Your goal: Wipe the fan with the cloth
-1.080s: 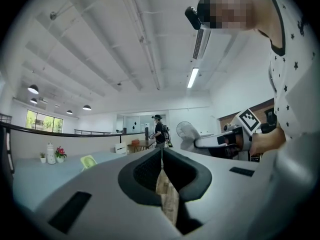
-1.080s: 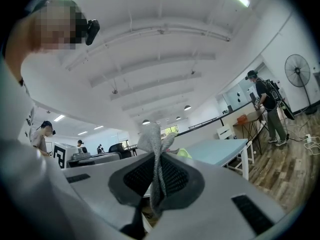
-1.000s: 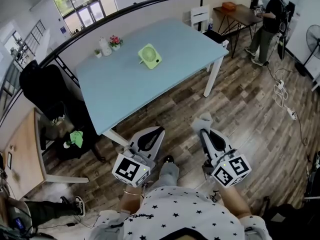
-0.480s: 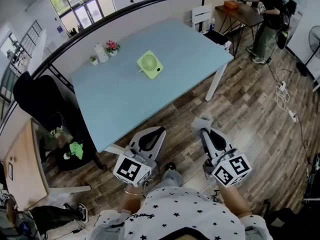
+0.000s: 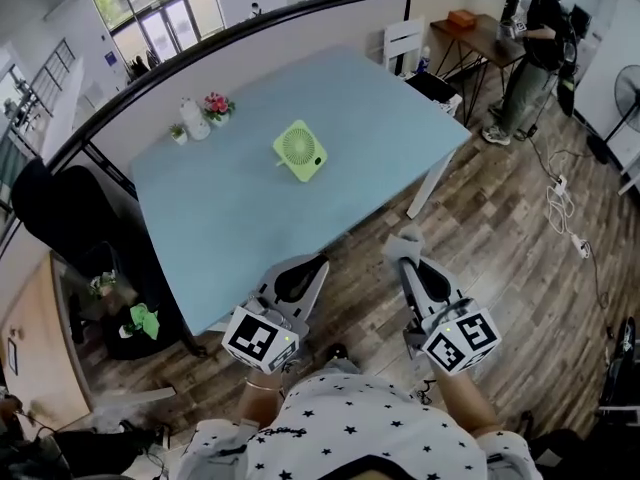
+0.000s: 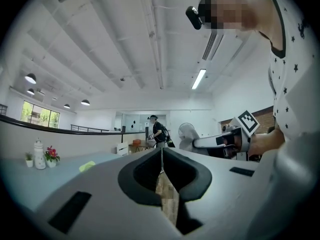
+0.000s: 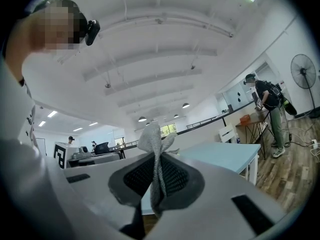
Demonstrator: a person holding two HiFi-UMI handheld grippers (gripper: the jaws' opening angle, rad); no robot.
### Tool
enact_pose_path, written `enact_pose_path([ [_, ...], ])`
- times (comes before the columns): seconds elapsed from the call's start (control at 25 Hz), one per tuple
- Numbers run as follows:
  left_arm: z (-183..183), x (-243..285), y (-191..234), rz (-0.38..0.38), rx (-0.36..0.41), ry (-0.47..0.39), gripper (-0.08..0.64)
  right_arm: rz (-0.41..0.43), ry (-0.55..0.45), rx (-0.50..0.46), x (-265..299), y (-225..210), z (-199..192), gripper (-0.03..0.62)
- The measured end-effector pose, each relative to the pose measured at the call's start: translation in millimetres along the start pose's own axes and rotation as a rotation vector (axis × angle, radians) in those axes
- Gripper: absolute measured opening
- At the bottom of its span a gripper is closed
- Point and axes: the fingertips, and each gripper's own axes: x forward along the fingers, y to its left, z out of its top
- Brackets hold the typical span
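A small light-green fan (image 5: 300, 151) lies on the pale blue table (image 5: 240, 218), well ahead of both grippers; it shows as a yellow-green speck (image 6: 87, 166) in the left gripper view. My left gripper (image 5: 313, 265) is held low over the floor, before the table's near edge, jaws together with nothing between them. My right gripper (image 5: 404, 248) is beside it, shut on a grey cloth (image 7: 156, 149) that sticks up from between the jaws; the cloth (image 5: 408, 238) shows at the tip in the head view.
A white bottle (image 5: 189, 118) and a small flower pot (image 5: 216, 105) stand at the table's far left. A black chair (image 5: 70, 228) is left of the table. A person (image 5: 530, 48) stands by a wooden desk (image 5: 480, 30) at the far right. Cables (image 5: 565, 203) lie on the wood floor.
The table and fan have slid lower and nearer in the head view as the person steps toward them. Both grippers keep the same pose and grip.
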Motion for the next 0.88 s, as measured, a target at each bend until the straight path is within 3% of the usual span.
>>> enact_pose_path([
  [0.48, -9, -17, 64, 0.120, 0.027, 0.016, 0.034, 0.108, 0.041, -0.009, 78, 11, -10, 0.026],
  [0.88, -17, -28, 116, 0.354, -0.033, 0.006, 0.034, 0.336, 0.101, -0.035, 159, 17, -8, 0.026],
])
